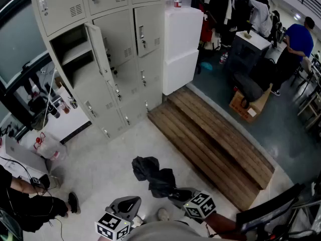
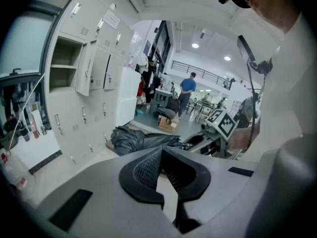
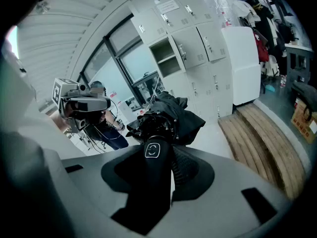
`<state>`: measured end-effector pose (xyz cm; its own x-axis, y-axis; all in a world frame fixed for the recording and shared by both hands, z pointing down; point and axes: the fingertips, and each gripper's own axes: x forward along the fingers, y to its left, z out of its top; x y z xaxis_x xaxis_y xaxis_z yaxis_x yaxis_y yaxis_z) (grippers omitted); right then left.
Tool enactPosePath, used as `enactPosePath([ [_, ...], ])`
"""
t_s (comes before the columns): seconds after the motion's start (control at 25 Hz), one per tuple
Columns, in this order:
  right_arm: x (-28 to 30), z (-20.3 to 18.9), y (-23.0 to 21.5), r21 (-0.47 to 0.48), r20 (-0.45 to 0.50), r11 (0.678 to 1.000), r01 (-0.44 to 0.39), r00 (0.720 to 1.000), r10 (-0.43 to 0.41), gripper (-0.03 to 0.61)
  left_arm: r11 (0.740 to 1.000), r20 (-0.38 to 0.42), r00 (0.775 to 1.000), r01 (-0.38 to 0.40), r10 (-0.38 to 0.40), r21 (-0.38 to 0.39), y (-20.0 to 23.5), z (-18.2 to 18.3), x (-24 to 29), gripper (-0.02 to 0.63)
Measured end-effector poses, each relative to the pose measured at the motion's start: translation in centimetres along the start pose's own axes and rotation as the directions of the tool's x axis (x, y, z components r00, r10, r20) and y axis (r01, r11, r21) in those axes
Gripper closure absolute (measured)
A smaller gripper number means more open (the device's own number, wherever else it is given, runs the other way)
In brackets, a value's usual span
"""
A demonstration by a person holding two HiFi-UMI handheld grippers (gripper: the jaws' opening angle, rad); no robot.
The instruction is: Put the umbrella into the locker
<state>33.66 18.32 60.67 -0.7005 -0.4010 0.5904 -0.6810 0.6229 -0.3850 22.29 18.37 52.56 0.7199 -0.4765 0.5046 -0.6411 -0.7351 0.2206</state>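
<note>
A black folded umbrella (image 1: 153, 174) hangs low over the concrete floor, its crumpled canopy pointing towards the lockers. My right gripper (image 1: 178, 195) is shut on its handle; in the right gripper view the handle (image 3: 154, 155) with a round logo lies between the jaws (image 3: 158, 148) and the canopy (image 3: 173, 114) bunches beyond. My left gripper (image 1: 128, 203) is to the left of it, shut, holding nothing (image 2: 159, 150). The left gripper view shows the umbrella (image 2: 138, 139) ahead. One grey locker (image 1: 75, 54) stands open with its door (image 1: 99, 49) swung out, a shelf inside.
A wooden slatted platform (image 1: 210, 144) runs along the right of the floor. A white cabinet (image 1: 181, 49) stands beside the lockers. A seated person (image 1: 25, 205) and a plastic bag (image 1: 47, 145) are at the left. Another person (image 1: 298, 39) stands far right near a cardboard box (image 1: 248, 107).
</note>
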Motion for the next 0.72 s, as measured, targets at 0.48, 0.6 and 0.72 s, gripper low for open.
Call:
enactPosePath([
  [0.48, -0.1, 1.4, 0.1, 0.014, 0.021, 1.0, 0.007, 1.0, -0.007, 0.423, 0.997, 0.018, 0.999, -0.052, 0.051, 0.059, 0.1, 0.5, -1.1, 0.603],
  [0.6, 0.9, 3.0, -0.2, -0.03, 0.012, 0.999, 0.013, 1.0, -0.013, 0.423, 0.998, 0.051, 0.997, -0.057, 0.056, 0.018, 0.9, 1.1, -2.0, 0.603],
  [0.72, 2.2, 5.3, 0.0, -0.065, 0.025, 0.998, 0.009, 1.0, -0.008, 0.423, 0.997, 0.054, 0.996, -0.077, 0.076, 0.01, 2.4, 0.9, -2.8, 0.603],
])
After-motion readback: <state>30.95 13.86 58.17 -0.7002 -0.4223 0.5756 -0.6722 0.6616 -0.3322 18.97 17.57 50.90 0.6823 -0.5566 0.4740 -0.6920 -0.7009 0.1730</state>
